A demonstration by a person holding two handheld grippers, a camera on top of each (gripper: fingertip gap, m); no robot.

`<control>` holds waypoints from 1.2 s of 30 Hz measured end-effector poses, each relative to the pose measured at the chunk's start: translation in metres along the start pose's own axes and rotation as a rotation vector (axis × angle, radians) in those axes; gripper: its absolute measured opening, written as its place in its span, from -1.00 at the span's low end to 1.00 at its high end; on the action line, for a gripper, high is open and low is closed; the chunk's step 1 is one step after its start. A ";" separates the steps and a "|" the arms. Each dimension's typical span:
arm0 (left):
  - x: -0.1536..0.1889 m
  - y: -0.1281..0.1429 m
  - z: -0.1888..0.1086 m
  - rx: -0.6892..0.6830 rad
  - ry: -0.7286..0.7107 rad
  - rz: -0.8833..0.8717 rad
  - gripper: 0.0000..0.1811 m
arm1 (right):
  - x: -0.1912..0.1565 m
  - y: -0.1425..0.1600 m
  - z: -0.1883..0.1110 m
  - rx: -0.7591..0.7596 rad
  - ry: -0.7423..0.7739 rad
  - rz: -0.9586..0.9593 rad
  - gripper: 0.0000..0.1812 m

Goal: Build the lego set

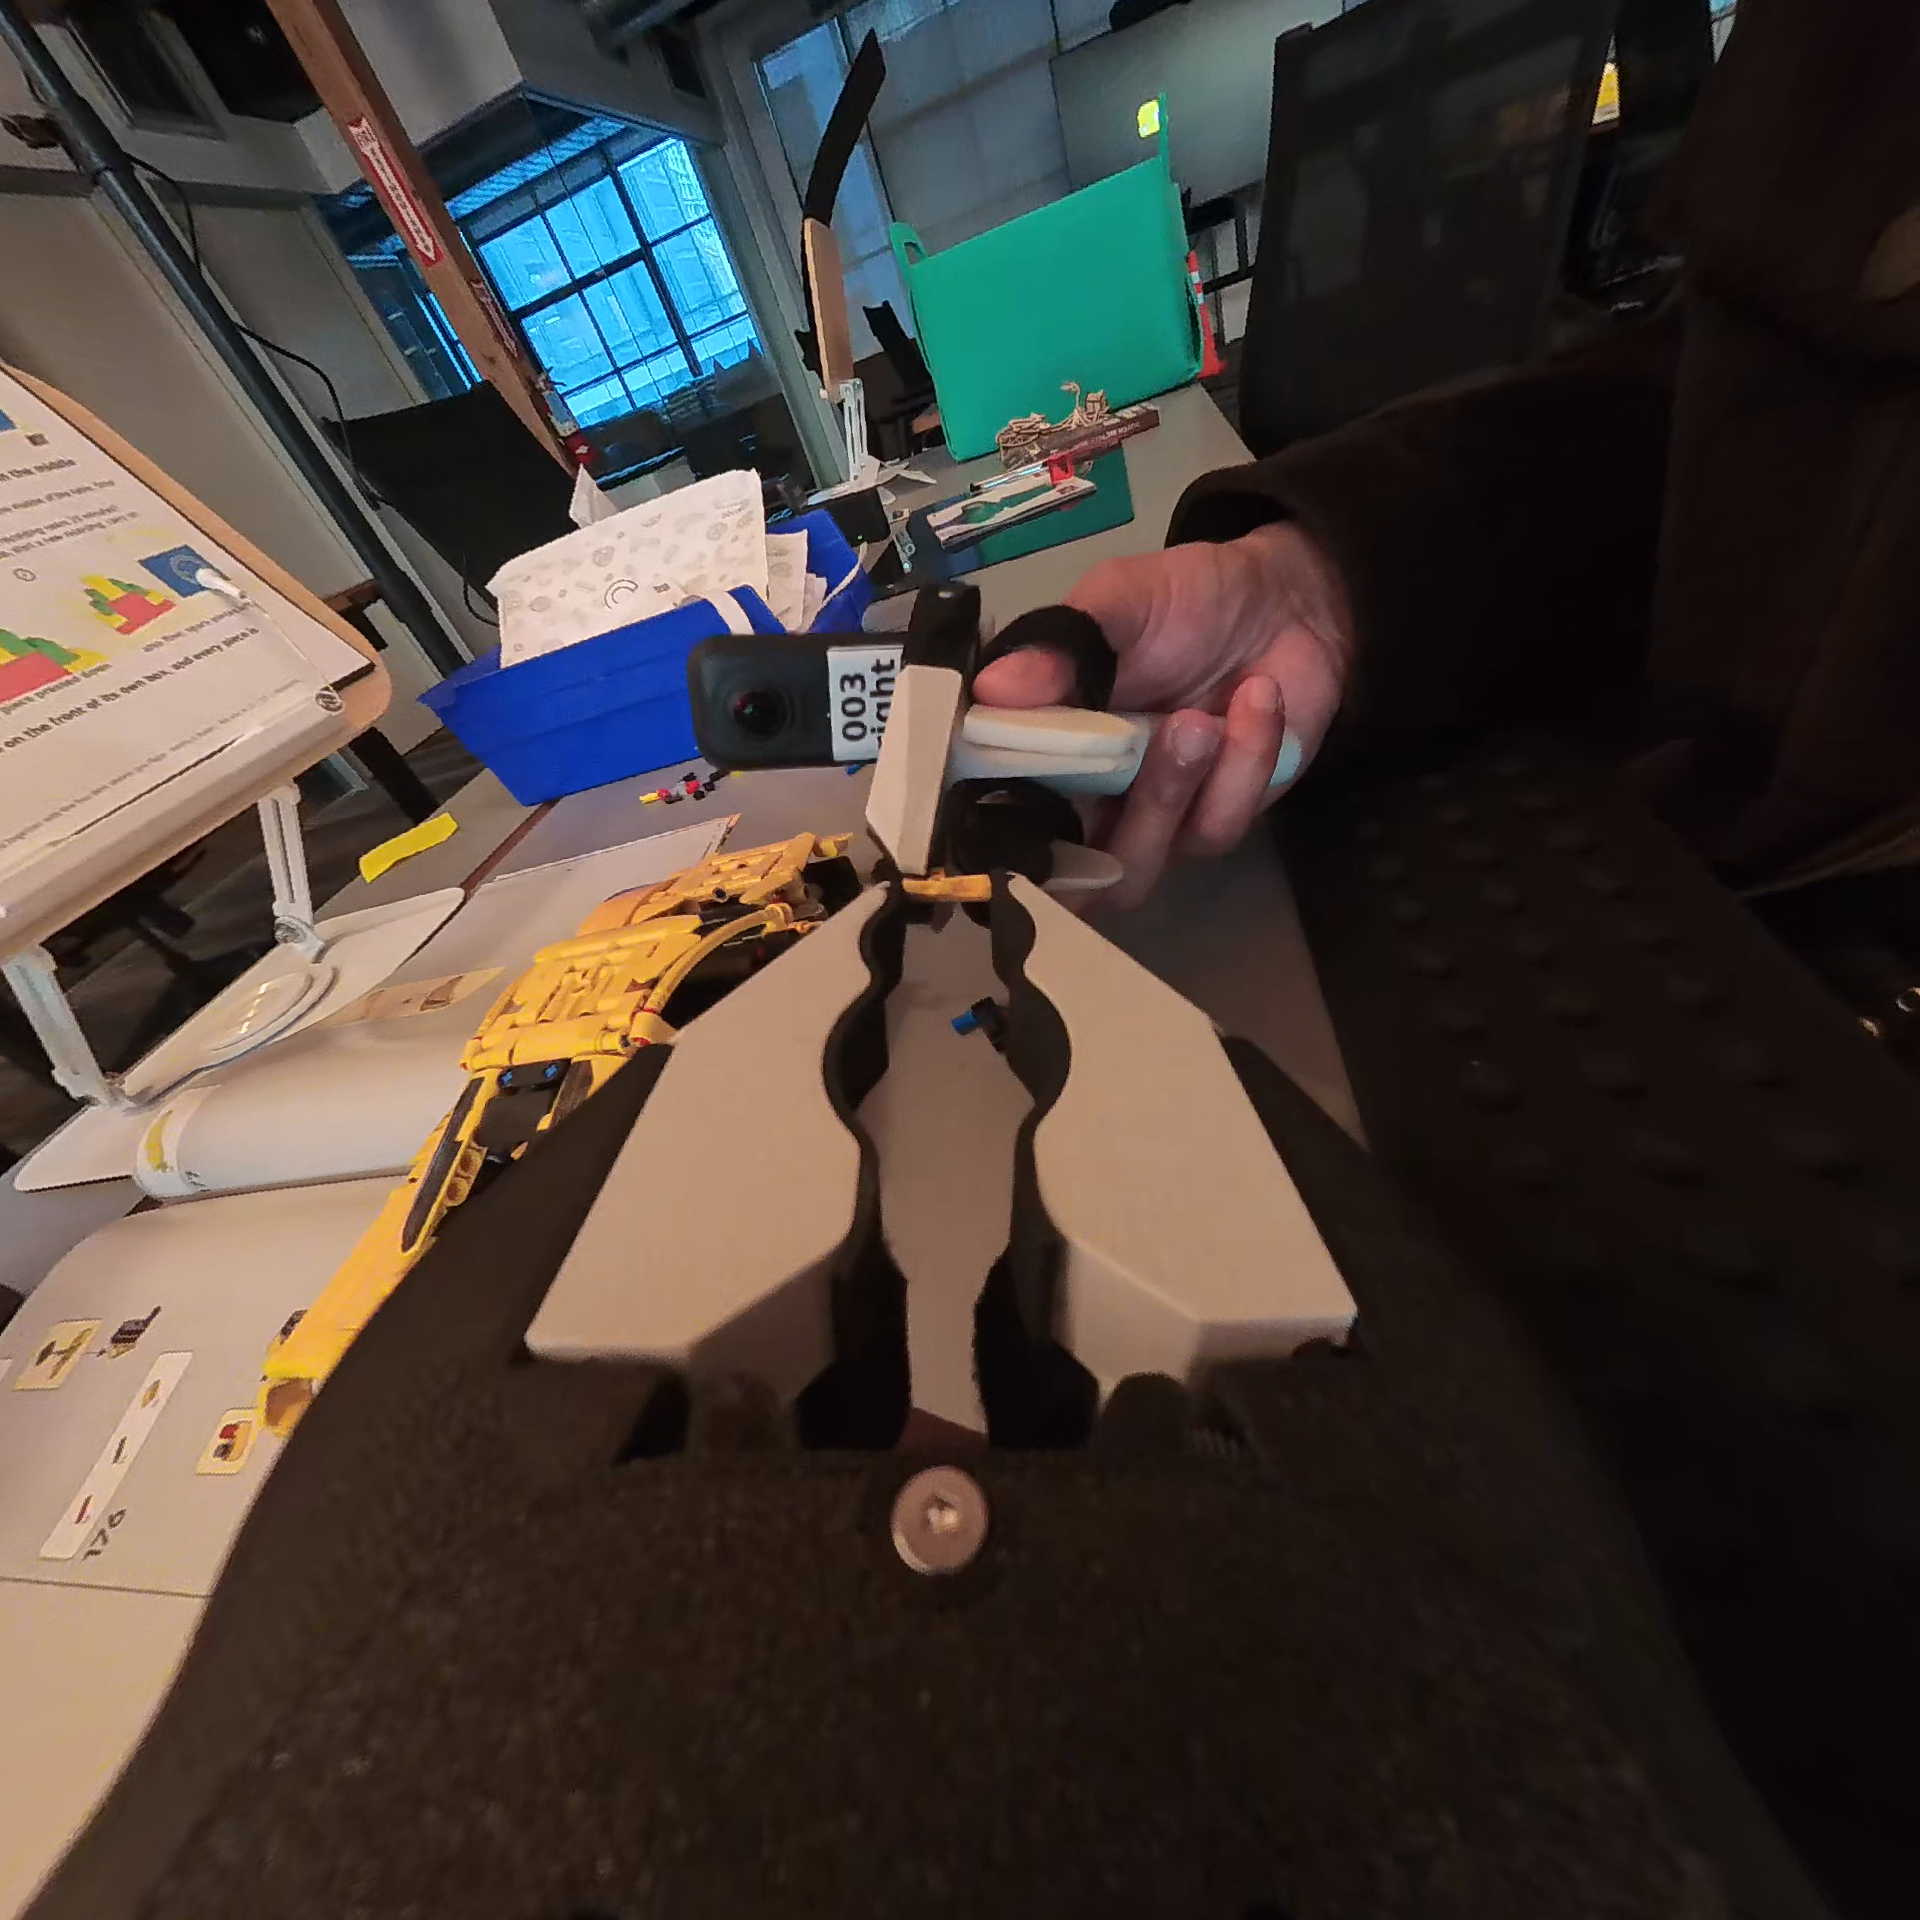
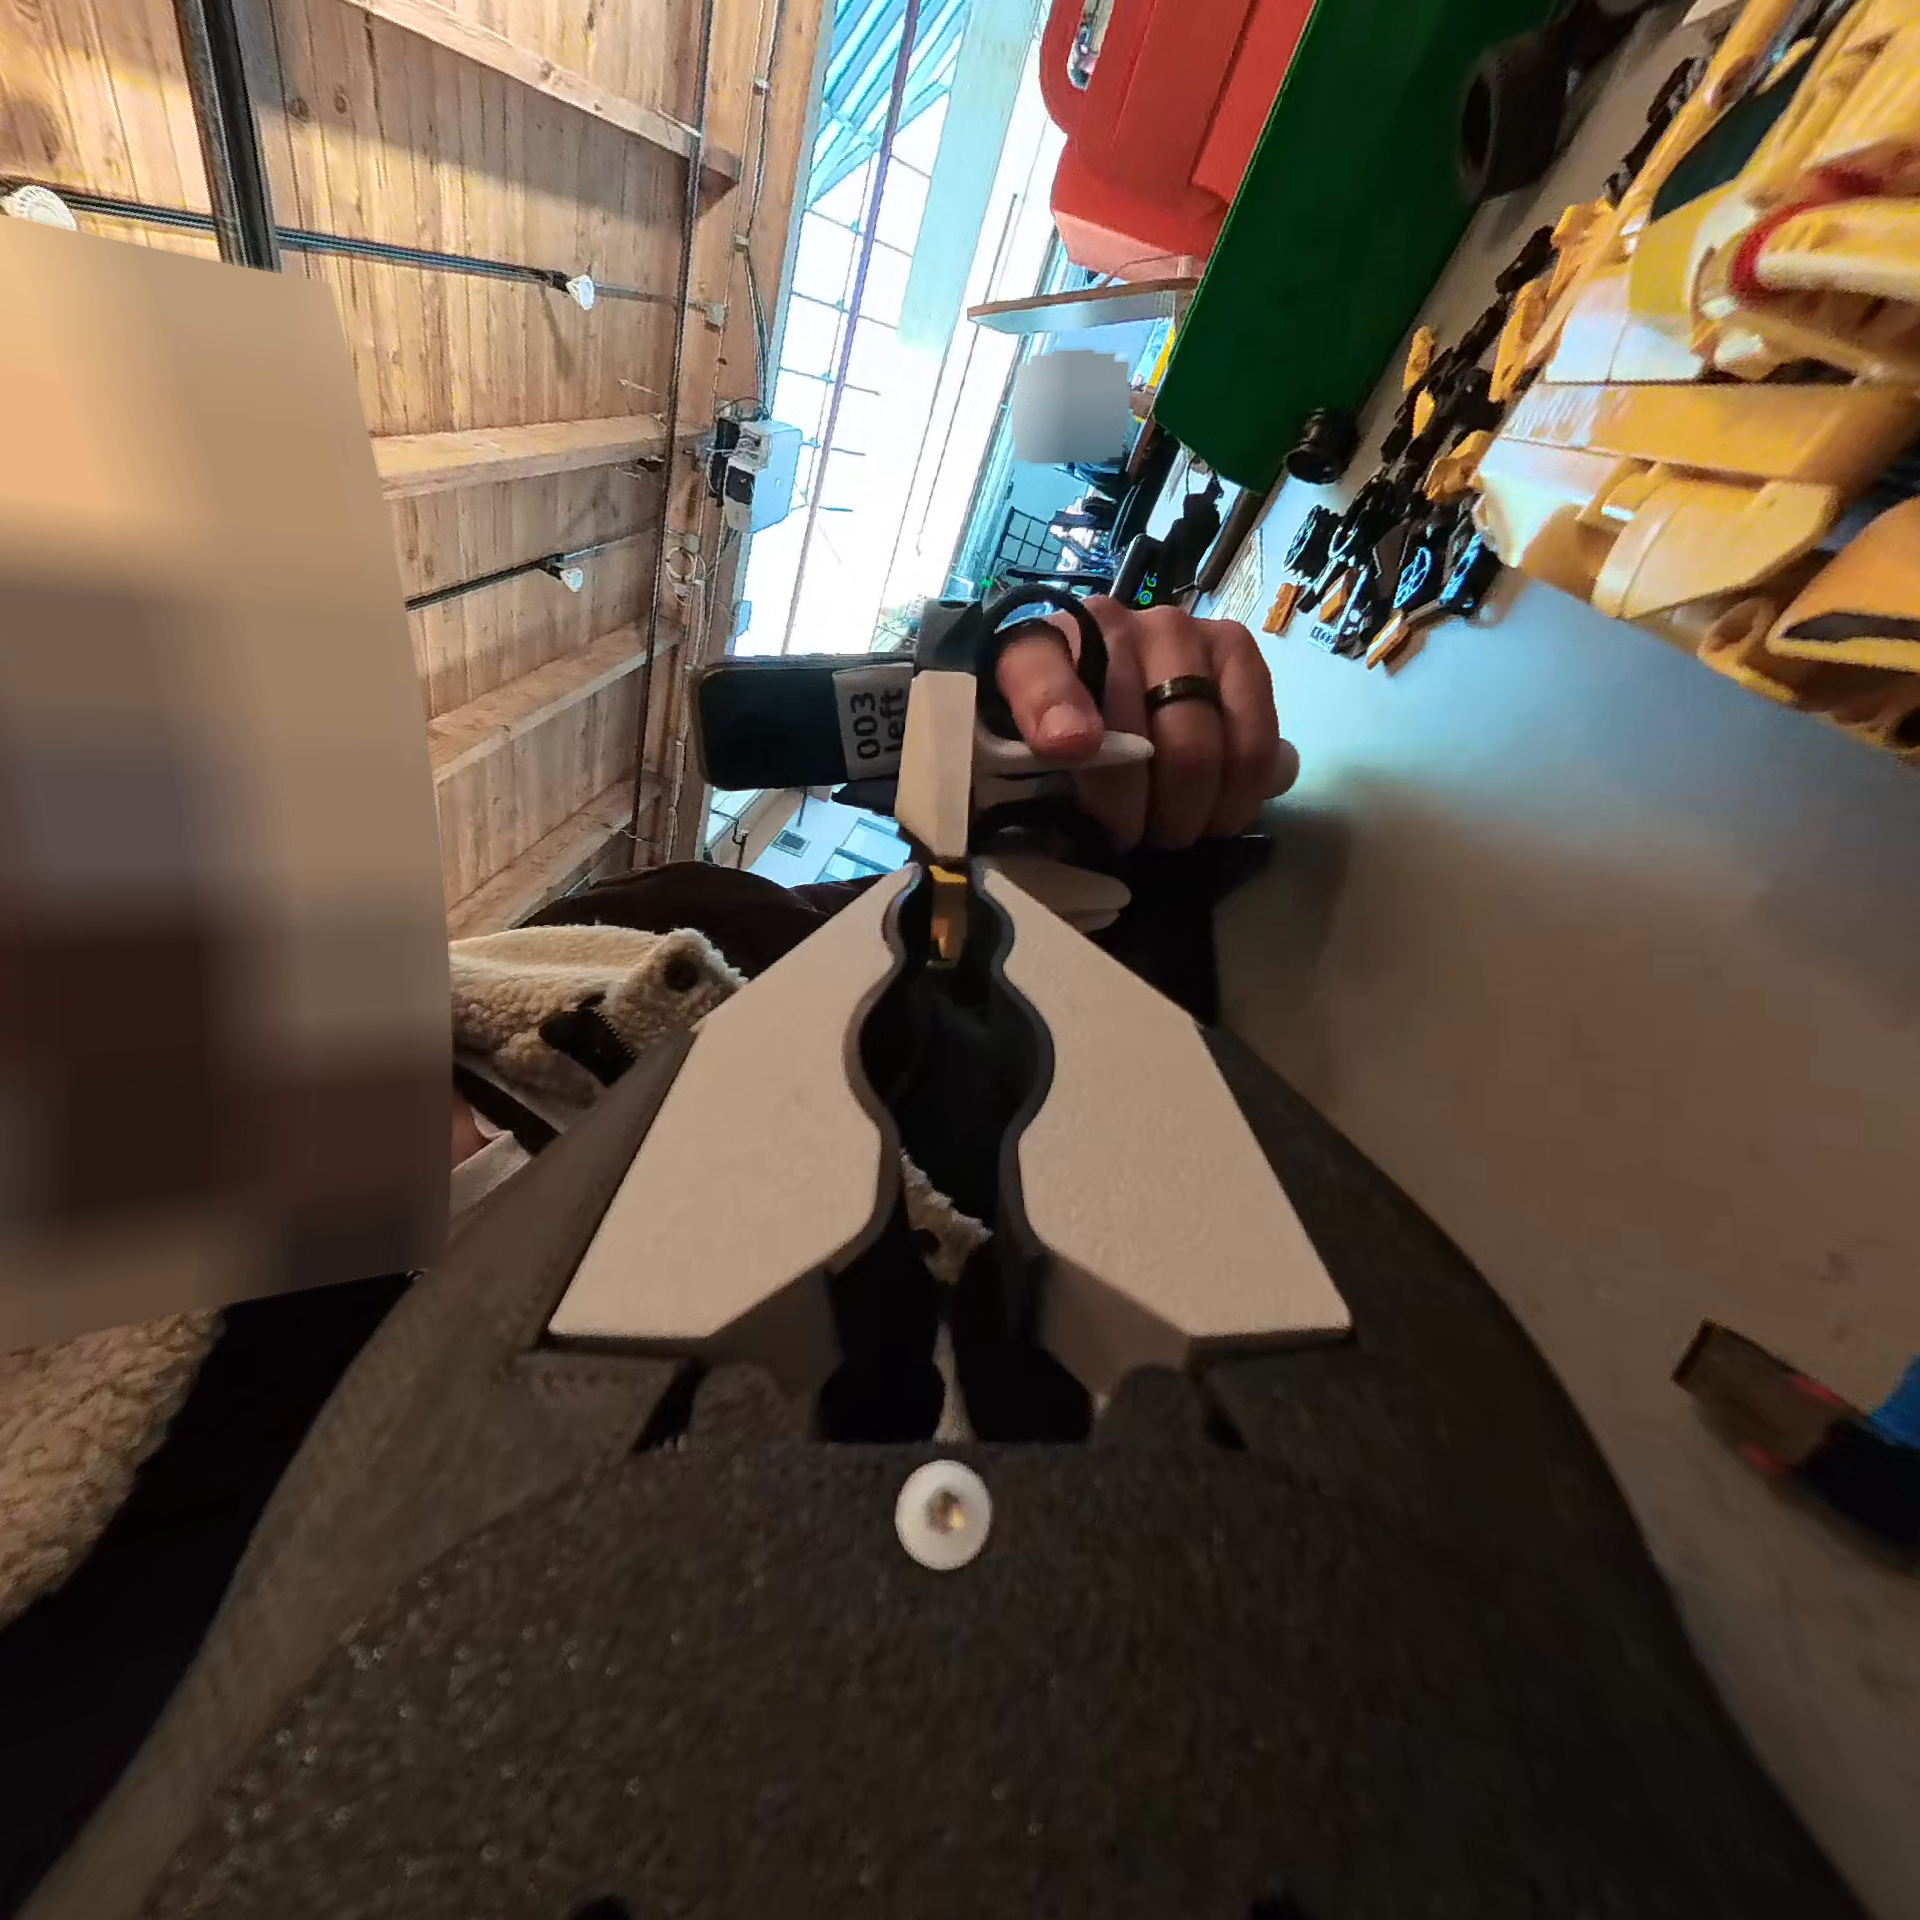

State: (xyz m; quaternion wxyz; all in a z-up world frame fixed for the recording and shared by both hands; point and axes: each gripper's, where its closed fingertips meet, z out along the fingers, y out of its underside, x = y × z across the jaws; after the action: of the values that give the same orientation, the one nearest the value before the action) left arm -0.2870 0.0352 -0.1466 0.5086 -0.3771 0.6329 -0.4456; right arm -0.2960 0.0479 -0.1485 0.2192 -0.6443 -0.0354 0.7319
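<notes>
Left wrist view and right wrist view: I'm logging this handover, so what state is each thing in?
left gripper: shut on small yellow lego piece
right gripper: shut on the same piece
yellow lego car: partly built, lying on the table
blue bin: open, holding paper

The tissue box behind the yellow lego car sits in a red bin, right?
Not quite. The bin is blue, not red, as the left wrist view shows. The tissue box does sit in it, behind the yellow lego car.
</notes>
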 end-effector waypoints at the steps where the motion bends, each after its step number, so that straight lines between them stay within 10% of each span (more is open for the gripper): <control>1: 0.000 0.000 0.000 0.001 0.002 0.002 -0.83 | 0.001 0.001 0.000 -0.002 -0.001 0.006 -0.95; 20: -0.006 0.004 0.001 -0.032 -0.051 0.044 -0.82 | -0.003 -0.007 -0.017 -0.030 0.086 -0.133 -0.80; 27: -0.018 0.019 0.003 -0.096 -0.062 -0.146 -0.82 | 0.036 0.018 -0.100 -0.432 0.752 -0.793 -0.76; 36: -0.014 0.033 0.008 -0.159 -0.034 -0.186 -0.82 | 0.080 0.050 -0.101 -0.627 0.959 -0.874 -0.84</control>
State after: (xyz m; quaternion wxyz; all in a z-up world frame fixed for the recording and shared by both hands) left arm -0.2776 0.0569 -0.1743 0.4439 -0.4809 0.6199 -0.4329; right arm -0.2186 0.0092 -0.2562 0.2882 -0.8542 -0.3982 0.1694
